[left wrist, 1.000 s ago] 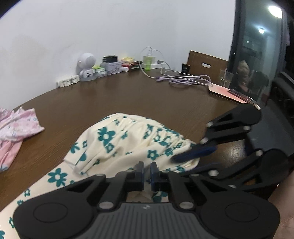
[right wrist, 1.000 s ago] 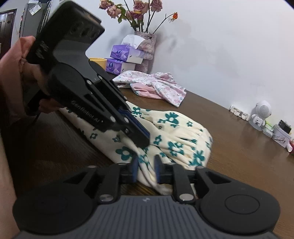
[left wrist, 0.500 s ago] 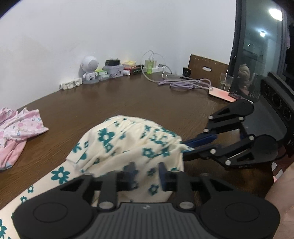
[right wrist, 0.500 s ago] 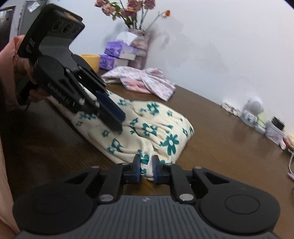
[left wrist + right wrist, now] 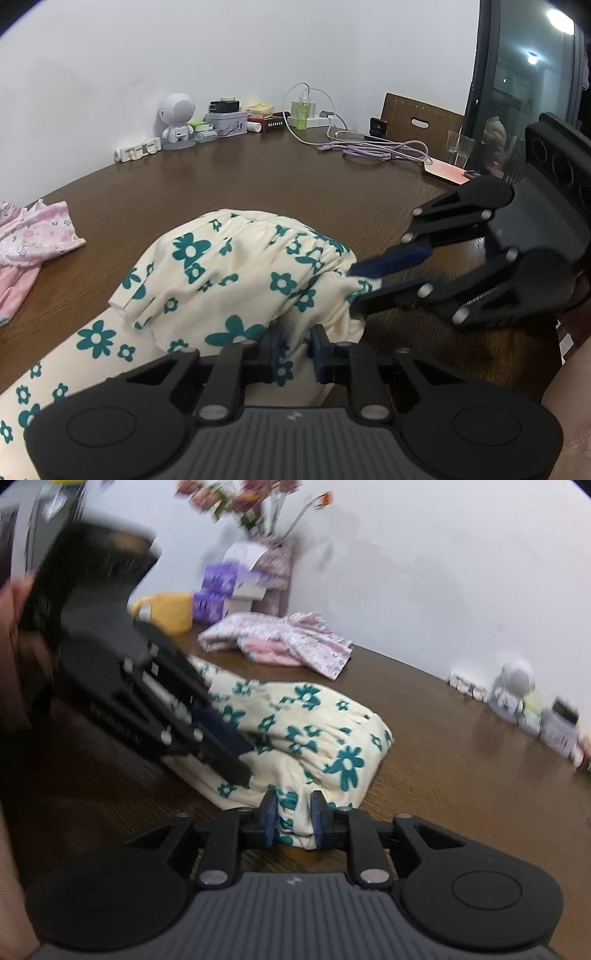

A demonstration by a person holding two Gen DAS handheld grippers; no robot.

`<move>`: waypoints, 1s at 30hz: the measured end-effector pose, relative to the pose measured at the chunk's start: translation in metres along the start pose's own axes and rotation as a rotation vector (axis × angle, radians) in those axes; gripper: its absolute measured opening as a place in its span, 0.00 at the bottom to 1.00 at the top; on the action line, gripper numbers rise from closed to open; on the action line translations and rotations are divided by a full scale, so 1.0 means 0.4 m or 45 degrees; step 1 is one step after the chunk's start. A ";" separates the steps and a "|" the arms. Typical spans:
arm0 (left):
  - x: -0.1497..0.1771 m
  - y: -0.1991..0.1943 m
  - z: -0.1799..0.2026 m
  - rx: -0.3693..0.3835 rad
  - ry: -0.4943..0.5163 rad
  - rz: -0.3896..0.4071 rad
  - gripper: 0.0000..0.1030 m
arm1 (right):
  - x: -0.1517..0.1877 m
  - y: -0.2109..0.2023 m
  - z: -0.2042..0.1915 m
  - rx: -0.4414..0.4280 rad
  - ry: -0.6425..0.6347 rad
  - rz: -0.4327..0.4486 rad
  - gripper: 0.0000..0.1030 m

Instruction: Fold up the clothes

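A cream garment with teal flowers (image 5: 229,280) (image 5: 317,738) lies bunched and folded over on the brown table (image 5: 258,184). My left gripper (image 5: 297,352) sits low at the garment's near edge, its fingers slightly apart with loose fabric lying between them. Coming in from the right, my right gripper (image 5: 360,286) has a stretched corner of the elastic waist end between its fingertips. In the right wrist view, the right gripper (image 5: 293,821) has a bunch of that fabric filling the gap between its pads. The left gripper (image 5: 236,760) appears blurred there, resting on the garment.
A pink patterned garment (image 5: 33,236) (image 5: 280,642) lies in a heap farther along the table. Against the wall stand a white robot figure (image 5: 177,122), small boxes, a charger with purple cables (image 5: 376,151), tissue packs (image 5: 221,590), a yellow bowl (image 5: 166,613) and a flower vase. A hand (image 5: 14,602) holds the left gripper.
The left gripper's fingers, pinched tight a second ago, have parted and let the fabric go slack. The folded end has come down onto the table, and the right gripper has pulled back a little.
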State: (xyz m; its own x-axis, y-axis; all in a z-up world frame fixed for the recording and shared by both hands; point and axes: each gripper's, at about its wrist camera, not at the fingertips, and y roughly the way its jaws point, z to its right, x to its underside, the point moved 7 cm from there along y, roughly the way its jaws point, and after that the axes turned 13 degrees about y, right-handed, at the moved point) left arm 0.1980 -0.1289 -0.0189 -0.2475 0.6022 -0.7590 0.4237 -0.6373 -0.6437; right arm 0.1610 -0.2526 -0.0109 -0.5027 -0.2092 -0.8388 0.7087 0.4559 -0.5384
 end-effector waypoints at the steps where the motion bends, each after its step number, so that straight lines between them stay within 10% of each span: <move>1: 0.001 0.000 -0.001 0.001 -0.004 0.001 0.16 | -0.001 -0.005 0.006 -0.005 0.025 0.006 0.23; 13: -0.005 -0.014 0.005 -0.011 0.013 -0.005 0.17 | 0.005 0.024 0.024 -0.004 0.151 -0.040 0.17; 20: -0.070 -0.095 0.024 -0.066 0.081 0.164 0.20 | -0.051 -0.038 0.077 -0.097 0.344 0.077 0.21; 30: -0.021 0.005 -0.013 -0.101 0.010 -0.010 0.21 | -0.086 0.090 0.130 -0.042 0.463 -0.036 0.17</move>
State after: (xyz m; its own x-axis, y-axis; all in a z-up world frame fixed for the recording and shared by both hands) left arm 0.2053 -0.1328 -0.0132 -0.2447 0.6109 -0.7529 0.4895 -0.5924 -0.6398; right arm 0.2298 -0.2741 -0.0057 -0.6690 0.0966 -0.7370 0.6788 0.4833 -0.5529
